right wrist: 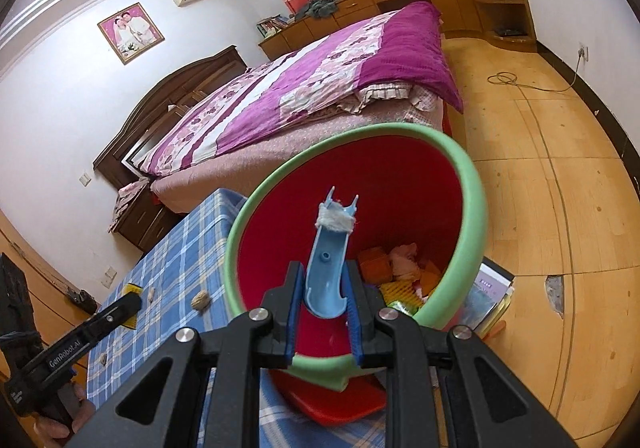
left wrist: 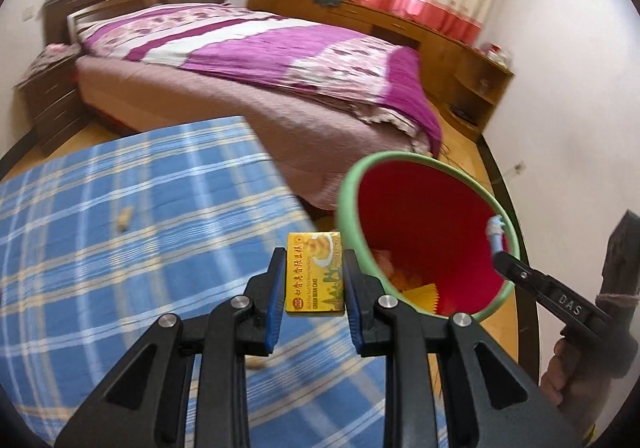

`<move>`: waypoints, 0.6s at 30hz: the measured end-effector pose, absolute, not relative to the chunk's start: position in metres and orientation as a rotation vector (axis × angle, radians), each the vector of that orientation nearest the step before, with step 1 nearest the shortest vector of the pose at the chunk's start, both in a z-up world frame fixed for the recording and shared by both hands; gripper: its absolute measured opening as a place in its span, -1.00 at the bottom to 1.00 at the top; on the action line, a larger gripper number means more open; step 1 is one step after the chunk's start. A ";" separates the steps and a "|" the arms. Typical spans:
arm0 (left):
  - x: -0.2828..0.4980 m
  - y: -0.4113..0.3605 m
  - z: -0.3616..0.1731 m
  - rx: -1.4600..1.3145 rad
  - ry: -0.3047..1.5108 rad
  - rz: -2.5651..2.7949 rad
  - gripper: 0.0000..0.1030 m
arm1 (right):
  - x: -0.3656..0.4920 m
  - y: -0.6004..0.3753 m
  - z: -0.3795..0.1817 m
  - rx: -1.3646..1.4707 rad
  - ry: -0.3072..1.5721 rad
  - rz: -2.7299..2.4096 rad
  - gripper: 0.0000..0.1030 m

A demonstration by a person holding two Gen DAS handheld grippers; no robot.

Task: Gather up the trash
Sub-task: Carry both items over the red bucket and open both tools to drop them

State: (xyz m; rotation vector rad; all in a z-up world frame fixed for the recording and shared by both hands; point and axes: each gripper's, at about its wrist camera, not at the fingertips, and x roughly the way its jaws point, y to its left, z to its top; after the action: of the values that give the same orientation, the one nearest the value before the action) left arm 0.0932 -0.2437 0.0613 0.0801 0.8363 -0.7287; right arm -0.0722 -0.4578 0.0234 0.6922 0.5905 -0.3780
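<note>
My left gripper [left wrist: 314, 280] is shut on a yellow green-bean-cake box [left wrist: 315, 274], held above the blue plaid table [left wrist: 120, 248] just left of the bin's rim. The red bin with a green rim [left wrist: 424, 232] is tilted toward the table; it also shows in the right wrist view [right wrist: 400, 187]. My right gripper [right wrist: 323, 312] is shut on the bin's blue handle [right wrist: 326, 268] at the near rim. The right gripper also shows in the left wrist view [left wrist: 500, 252]. Wrappers and crumpled paper [right wrist: 400, 268] lie inside the bin.
A walnut [right wrist: 200, 302] and small scraps [left wrist: 124, 217] lie on the plaid table. A bed with a purple quilt [left wrist: 260, 47] stands behind it. Books [right wrist: 492, 296] lie on the wooden floor [right wrist: 540, 167] by the bin. Wooden cabinets [left wrist: 400, 23] line the far wall.
</note>
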 end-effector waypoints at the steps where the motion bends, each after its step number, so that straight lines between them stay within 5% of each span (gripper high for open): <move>1: 0.092 -0.251 0.061 0.089 0.836 -0.739 -0.47 | -0.073 -0.461 0.023 0.697 0.588 -0.377 -0.57; 16: 0.093 -0.323 0.040 0.182 0.846 -0.815 -0.47 | -0.068 -0.493 0.018 0.693 0.585 -0.364 -0.53; 18: 0.093 -0.327 0.039 0.191 0.849 -0.818 -0.29 | -0.068 -0.495 0.017 0.695 0.583 -0.358 -0.46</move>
State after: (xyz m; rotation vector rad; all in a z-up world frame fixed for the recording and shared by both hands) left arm 0.0929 -0.3271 0.0386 0.1912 0.8490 -0.8184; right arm -0.0678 -0.4953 0.0167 0.6953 0.5829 -0.3583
